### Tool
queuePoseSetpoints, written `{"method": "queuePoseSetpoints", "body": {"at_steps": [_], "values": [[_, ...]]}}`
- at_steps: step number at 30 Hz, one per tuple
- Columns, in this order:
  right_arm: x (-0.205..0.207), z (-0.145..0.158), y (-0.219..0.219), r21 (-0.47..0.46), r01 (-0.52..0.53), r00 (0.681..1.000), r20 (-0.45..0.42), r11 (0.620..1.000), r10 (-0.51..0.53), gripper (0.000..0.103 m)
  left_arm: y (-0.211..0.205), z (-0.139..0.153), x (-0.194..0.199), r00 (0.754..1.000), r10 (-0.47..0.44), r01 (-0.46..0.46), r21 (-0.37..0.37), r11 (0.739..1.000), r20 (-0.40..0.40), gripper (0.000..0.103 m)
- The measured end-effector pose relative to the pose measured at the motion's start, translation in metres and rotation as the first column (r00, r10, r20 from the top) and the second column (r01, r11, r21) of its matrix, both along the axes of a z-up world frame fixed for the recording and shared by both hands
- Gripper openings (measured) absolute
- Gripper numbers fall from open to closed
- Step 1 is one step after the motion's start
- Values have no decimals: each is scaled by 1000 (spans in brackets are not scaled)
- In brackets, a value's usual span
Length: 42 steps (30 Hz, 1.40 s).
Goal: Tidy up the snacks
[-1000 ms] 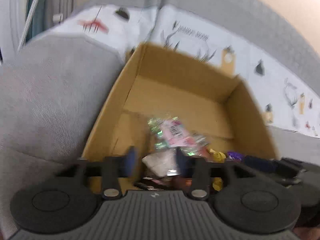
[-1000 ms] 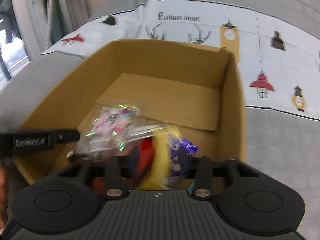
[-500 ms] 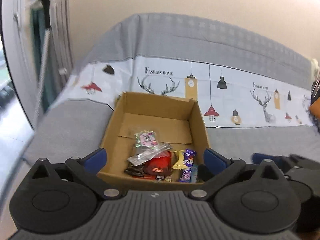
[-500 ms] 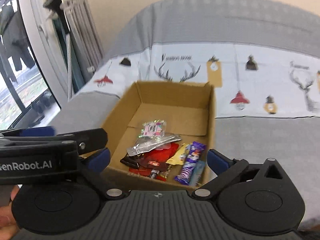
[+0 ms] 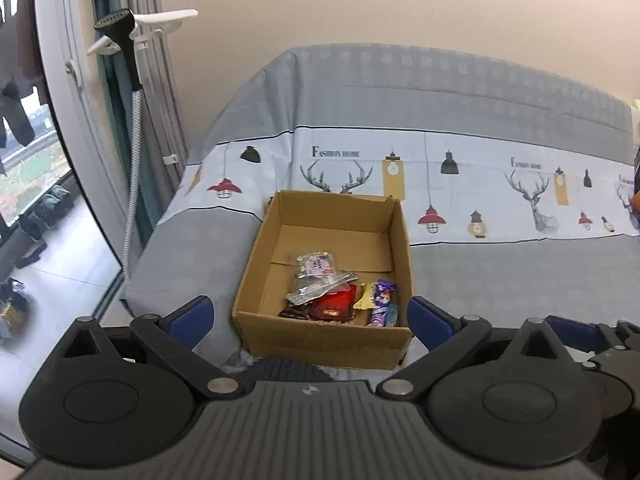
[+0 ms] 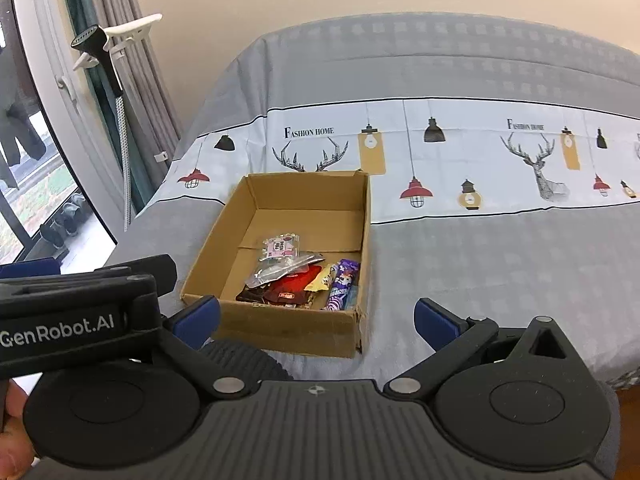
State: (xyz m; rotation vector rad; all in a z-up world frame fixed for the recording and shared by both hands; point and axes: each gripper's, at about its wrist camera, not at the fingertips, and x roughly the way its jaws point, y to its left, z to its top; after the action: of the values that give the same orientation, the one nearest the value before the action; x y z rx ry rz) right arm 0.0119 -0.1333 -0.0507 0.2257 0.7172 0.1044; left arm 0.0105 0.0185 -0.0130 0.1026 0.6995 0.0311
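Observation:
An open cardboard box [image 5: 256, 272] [image 6: 216, 248] sits on the bed near its left front corner. Several snack packets lie in its near half: a pink-labelled clear bag [image 5: 316, 266] [image 6: 282, 246], a silver pouch [image 5: 316, 290], a red packet [image 5: 334, 304] [image 6: 294, 284], a yellow one [image 5: 366, 296] and a purple bar [image 5: 382, 300] [image 6: 342, 280]. My left gripper [image 5: 310, 318] stands open and empty, back from and above the box. My right gripper [image 6: 316, 320] is likewise open with nothing between its fingers. The left gripper's body [image 6: 76, 320] shows at the right wrist view's left edge.
The bed wears a grey cover with a white band of lamps and deer [image 5: 480, 184] [image 6: 460, 148]. A garment steamer on a stand [image 5: 128, 40] [image 6: 104, 52] and curtains stand at the window on the left. A hand [image 6: 12, 432] shows bottom left.
Both grippers let go of snack packets into the box, opened wide, and drew back and up, so the box now looks small and far.

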Motion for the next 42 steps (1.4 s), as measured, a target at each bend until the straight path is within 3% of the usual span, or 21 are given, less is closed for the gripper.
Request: {"method": "queuePoseSetpoints", "body": {"at_steps": [9, 42], "values": [[-7, 4, 7, -2, 0, 1000, -20, 1000, 0, 102, 4, 5, -4, 998, 49, -48, 50, 998, -28, 103], [-9, 1, 8, 17, 20, 998, -54, 1000, -19, 102, 5, 3, -1, 998, 39, -35, 67, 997, -44, 103]]}}
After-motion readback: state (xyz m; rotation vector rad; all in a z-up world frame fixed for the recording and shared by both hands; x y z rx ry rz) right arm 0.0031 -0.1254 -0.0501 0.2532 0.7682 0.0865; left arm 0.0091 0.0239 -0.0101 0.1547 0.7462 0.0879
